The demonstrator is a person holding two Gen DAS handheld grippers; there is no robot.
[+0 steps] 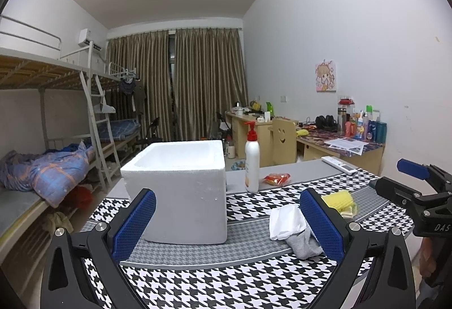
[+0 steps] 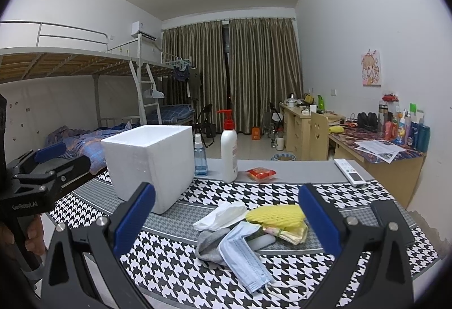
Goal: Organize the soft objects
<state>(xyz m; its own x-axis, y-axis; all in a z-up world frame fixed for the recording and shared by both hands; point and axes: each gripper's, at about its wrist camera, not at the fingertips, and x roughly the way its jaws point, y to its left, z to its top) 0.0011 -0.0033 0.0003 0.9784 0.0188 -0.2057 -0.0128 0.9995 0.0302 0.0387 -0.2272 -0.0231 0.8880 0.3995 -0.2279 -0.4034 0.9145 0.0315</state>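
left gripper (image 1: 227,224) wide apart, empty; right gripper (image 2: 226,223) likewise

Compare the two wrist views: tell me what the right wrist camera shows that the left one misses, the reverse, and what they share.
Only the right wrist view shows the blue face mask at the front of the soft pile and the small blue spray bottle beside the foam box.

Only the left wrist view shows the foam box's hollow interior.

Both show the foam box, the pump bottle, the yellow foam net, the white cloth, the remote, and open grippers: left, right.
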